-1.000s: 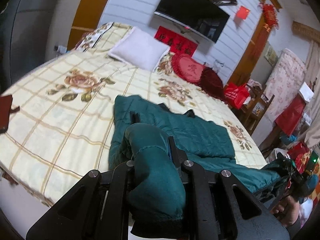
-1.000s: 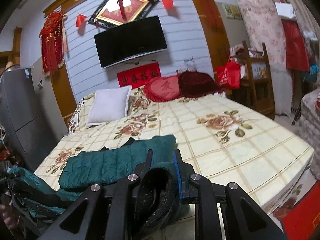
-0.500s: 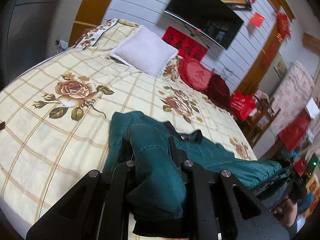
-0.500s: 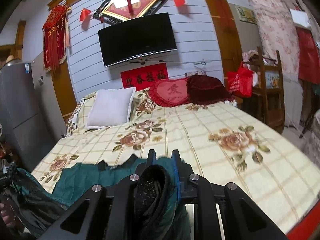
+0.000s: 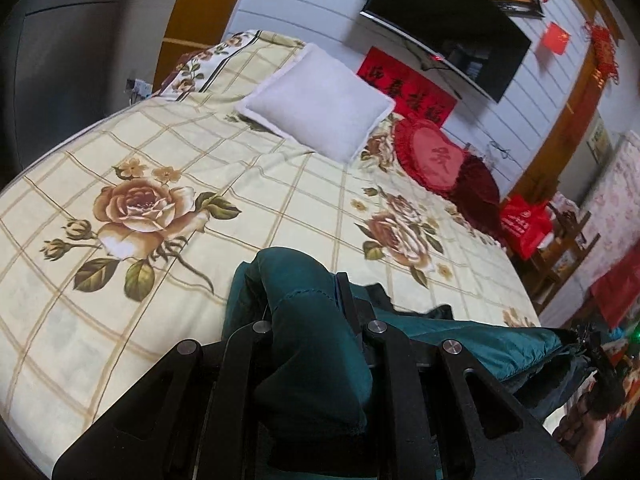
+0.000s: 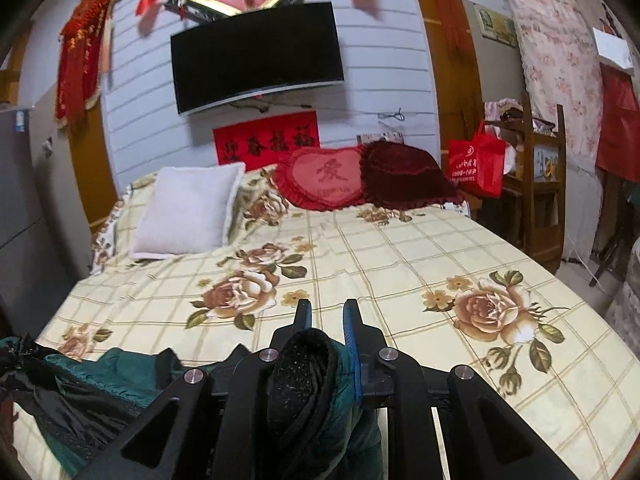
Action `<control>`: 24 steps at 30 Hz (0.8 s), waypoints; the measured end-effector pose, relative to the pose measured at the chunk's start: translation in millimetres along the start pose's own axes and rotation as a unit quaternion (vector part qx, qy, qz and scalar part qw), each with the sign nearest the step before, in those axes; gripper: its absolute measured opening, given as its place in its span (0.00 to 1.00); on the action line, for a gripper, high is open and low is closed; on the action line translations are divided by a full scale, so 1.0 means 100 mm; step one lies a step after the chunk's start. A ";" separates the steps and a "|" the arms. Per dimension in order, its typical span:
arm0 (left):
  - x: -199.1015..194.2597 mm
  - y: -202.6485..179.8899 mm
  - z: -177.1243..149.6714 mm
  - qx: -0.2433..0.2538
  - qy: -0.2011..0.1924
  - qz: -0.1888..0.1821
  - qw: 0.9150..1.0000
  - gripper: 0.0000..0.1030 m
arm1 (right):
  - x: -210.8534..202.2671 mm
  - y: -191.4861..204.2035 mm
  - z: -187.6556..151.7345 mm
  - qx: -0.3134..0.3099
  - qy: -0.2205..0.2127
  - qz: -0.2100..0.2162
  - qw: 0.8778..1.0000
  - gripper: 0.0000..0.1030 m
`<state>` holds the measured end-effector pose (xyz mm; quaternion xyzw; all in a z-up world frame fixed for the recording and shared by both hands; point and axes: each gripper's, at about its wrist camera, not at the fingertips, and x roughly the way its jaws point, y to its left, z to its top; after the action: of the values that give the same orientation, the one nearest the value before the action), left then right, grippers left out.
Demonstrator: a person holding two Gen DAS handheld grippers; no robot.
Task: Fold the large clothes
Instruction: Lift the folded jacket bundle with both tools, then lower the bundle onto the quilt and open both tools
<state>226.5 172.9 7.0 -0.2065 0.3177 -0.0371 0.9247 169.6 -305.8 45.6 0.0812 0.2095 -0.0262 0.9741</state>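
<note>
A dark green quilted jacket (image 5: pixel 472 340) with black lining hangs stretched between both grippers above the near edge of the bed (image 5: pixel 160 152). My left gripper (image 5: pixel 304 284) is shut on a bunched green end of it. My right gripper (image 6: pixel 326 312) is shut on the other end, where a black ribbed cuff (image 6: pixel 300 372) shows between the fingers. The jacket (image 6: pixel 108 376) trails to the left in the right wrist view. Its lower part is hidden behind the gripper bodies.
The bed has a cream checked cover with roses (image 6: pixel 400 260). A white pillow (image 5: pixel 316 100), a red heart cushion (image 6: pixel 324 176) and a dark red cushion (image 6: pixel 404 176) lie at the head. A TV (image 6: pixel 256 56) hangs on the wall. A wooden chair with a red bag (image 6: pixel 476 164) stands right of the bed.
Both grippers have lifted and carried the jacket forward over the bed. The part that lay spread on the cover is now raised, so less of it rests on the bed.
</note>
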 end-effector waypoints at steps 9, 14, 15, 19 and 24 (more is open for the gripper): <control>0.86 0.17 -0.14 -0.003 0.016 0.039 0.999 0.15 | 1.01 0.14 -0.16 -0.015 0.053 -0.037 0.998 0.15; 1.03 0.18 -0.23 0.009 0.008 0.035 0.999 0.18 | 1.35 0.09 -0.34 -0.012 0.066 -0.041 0.997 0.15; 1.04 0.20 -0.26 0.009 0.007 0.030 0.999 0.20 | 1.40 0.08 -0.36 -0.009 0.071 -0.034 0.997 0.15; 1.09 0.24 -0.26 0.003 0.015 0.022 1.000 0.23 | 1.56 0.04 -0.39 0.002 0.095 -0.015 0.995 0.17; 1.12 0.26 -0.22 -0.007 0.039 0.015 0.999 0.24 | 1.46 -0.11 -0.32 0.045 0.099 0.017 0.994 0.58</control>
<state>300.8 166.7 -83.2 -0.2068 0.3570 -0.0293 0.9105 289.0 -313.4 -45.1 0.1301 0.3022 -0.0111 0.9443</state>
